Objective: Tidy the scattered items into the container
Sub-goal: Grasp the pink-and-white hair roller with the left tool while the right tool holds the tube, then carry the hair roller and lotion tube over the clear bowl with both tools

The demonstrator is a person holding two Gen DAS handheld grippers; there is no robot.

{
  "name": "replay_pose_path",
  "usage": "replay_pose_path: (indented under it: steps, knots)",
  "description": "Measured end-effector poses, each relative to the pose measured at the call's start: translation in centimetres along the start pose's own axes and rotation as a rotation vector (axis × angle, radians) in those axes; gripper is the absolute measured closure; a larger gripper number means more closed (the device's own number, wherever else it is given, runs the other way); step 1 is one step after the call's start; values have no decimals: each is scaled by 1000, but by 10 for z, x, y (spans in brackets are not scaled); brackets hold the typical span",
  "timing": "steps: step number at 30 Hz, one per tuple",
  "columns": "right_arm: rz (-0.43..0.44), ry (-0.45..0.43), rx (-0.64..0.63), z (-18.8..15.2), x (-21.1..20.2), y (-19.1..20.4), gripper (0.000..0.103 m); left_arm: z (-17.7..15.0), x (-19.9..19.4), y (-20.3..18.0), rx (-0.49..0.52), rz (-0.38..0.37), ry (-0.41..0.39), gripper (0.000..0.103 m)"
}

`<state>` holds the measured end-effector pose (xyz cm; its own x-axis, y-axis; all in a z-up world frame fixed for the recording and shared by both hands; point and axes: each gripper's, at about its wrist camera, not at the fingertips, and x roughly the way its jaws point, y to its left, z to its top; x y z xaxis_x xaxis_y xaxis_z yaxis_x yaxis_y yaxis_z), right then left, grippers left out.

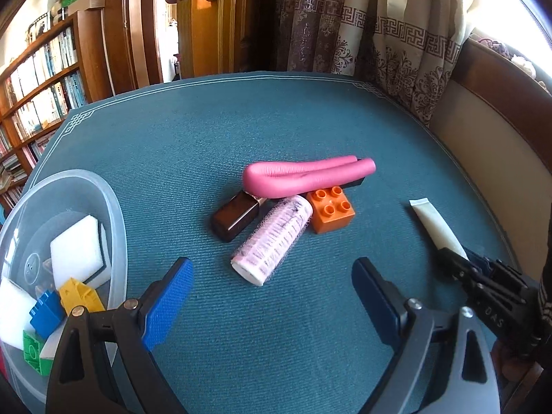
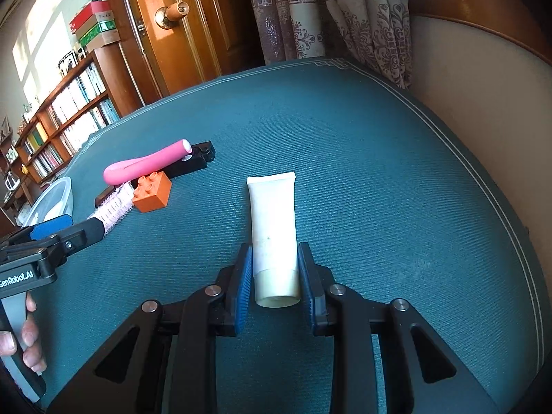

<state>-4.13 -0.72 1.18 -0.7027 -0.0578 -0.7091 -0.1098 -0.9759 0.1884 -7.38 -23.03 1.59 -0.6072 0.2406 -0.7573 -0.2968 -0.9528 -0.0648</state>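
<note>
My right gripper (image 2: pixel 275 253) is shut on the white tube (image 2: pixel 272 214), its blue pads pressed against the tube's sides just above the cap; the tube lies flat on the teal table. My left gripper (image 1: pixel 272 265) is open, with the near end of a pink hair roller (image 1: pixel 272 238) between its fingertips but untouched. Behind the roller lie a brown lipstick case (image 1: pixel 236 219), an orange brick (image 1: pixel 331 212) and a bent pink foam curler (image 1: pixel 307 176) over a black bar. The translucent container (image 1: pixel 115 207) stands at the left.
Inside the container lie white sponges (image 1: pixel 79 248) and yellow, blue and green bricks. A curtain (image 1: pixel 379 34) and a padded bench back edge the table's far right. A bookshelf (image 1: pixel 38 79) and a wooden door stand beyond. A hand (image 2: pixel 20 338) holds the left gripper's handle.
</note>
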Motion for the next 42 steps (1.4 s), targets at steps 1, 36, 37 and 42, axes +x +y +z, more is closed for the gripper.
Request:
replay_pose_path:
  steps: [1,36,37,42]
  knots:
    - [3,0,2,0,0,0,75,2,3,0,3,1,0,8]
    - [55,-9,44,-3,-3,-9,75,5,27,-15,42,13,11,68]
    - [53,-9,43,-4,-3,-9,75,4,26,-14,36,6,9,69]
    - [54,-9,44,-4,-3,-8,75,-6,16,-16,28,-12,9,70]
